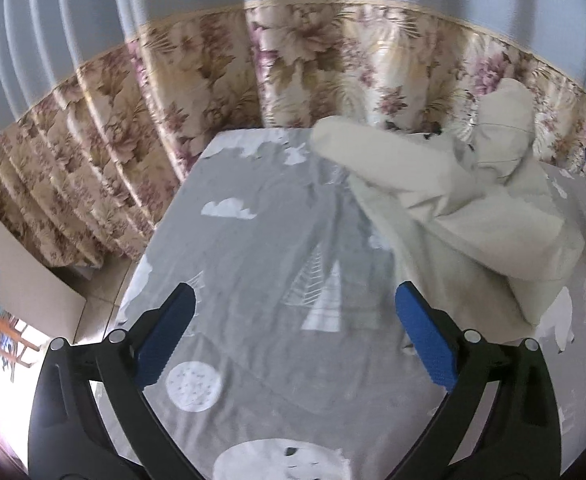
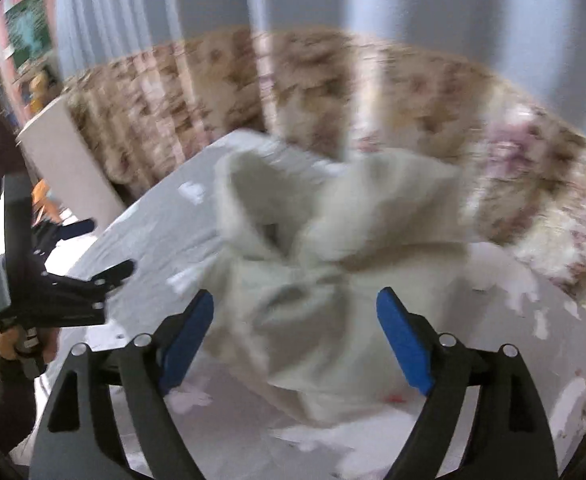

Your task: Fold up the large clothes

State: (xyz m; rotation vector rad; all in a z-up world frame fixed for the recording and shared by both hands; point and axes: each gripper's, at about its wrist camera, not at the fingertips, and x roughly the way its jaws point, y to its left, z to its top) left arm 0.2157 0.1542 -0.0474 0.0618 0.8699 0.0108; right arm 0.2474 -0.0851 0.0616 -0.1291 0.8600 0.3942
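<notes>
Garment: a cream-white garment point(image 1: 465, 216) lies in a crumpled heap on the bed point(image 1: 253, 248), toward the far right part of it as the left wrist view shows; one long part, perhaps a sleeve, reaches to the left over the sheet.
Same garment, right wrist view: the heap point(image 2: 333, 248) is directly in front of the tongs, bunched in the middle; the picture is blurred, so the folds are not clear.
Left tongs point(image 1: 295, 304): open, the blue pads wide apart, nothing between them; under them is only the grey sheet with white clouds and trees.
Right tongs point(image 2: 295, 312): open wide; the cloth is seen between the pads, but the pads do not press on it.
Bed sheet: grey with a white print.
Background: a curtain point(image 1: 293, 68), plain blue-grey above and flowered below, hangs behind the bed.
Left side, right wrist view: the other tongs point(image 2: 93, 256) and a hand point(image 2: 21, 340) on its handle.
</notes>
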